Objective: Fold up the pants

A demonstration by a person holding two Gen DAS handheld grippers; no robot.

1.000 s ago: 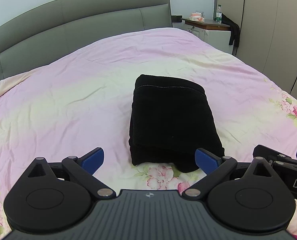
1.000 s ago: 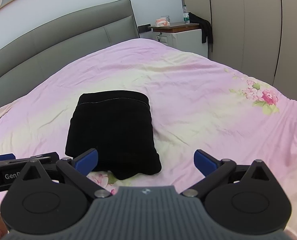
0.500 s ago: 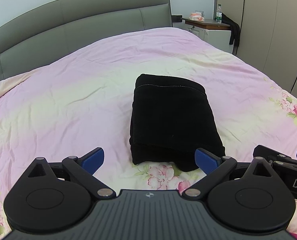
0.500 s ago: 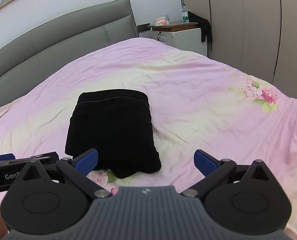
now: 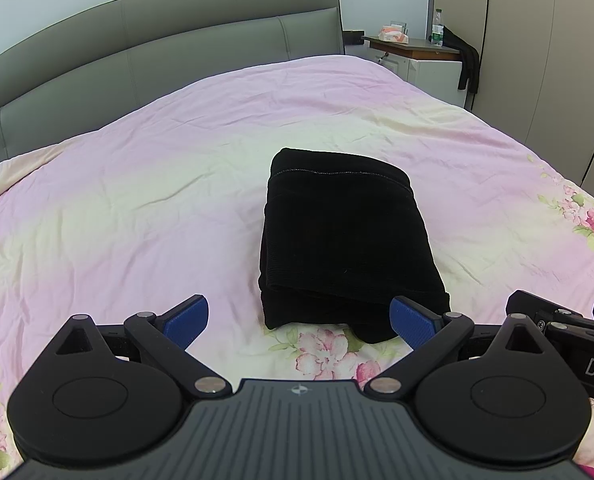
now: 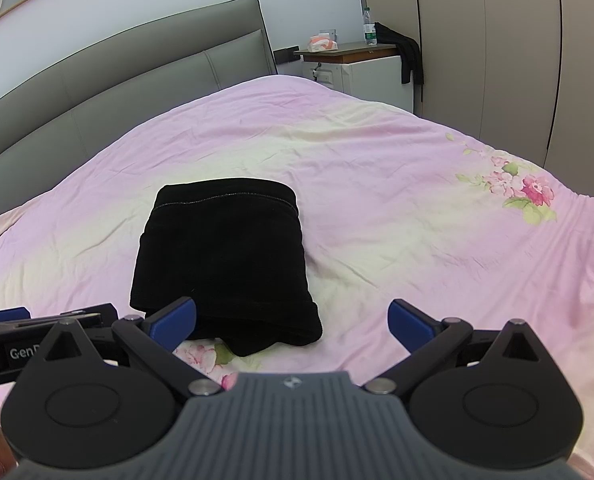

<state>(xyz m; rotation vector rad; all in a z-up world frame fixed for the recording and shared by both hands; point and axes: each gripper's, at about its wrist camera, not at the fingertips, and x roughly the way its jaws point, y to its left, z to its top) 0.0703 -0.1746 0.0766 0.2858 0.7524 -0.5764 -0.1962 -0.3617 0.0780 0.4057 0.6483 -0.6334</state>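
Both tools [image 5: 299,321] [image 6: 291,322] wide open (empty), short of folded pants [image 5: 343,246].

You have a bed [image 5: 137,208] in front of you, covered by a wrinkled pink and cream quilt [image 6: 377,184] with flower prints near its edges. Black pants [image 5: 337,240] lie folded into a compact rectangle on the quilt, near the middle

- Left wrist view looks low across the bed [image 5: 137,200] toward the headboard [image 5: 157,48], pants [image 5: 345,240] centre-right.
- Right wrist view faces likewise, pants [image 6: 225,256] centre-left; both share the nightstand [image 6: 357,64], upper right.
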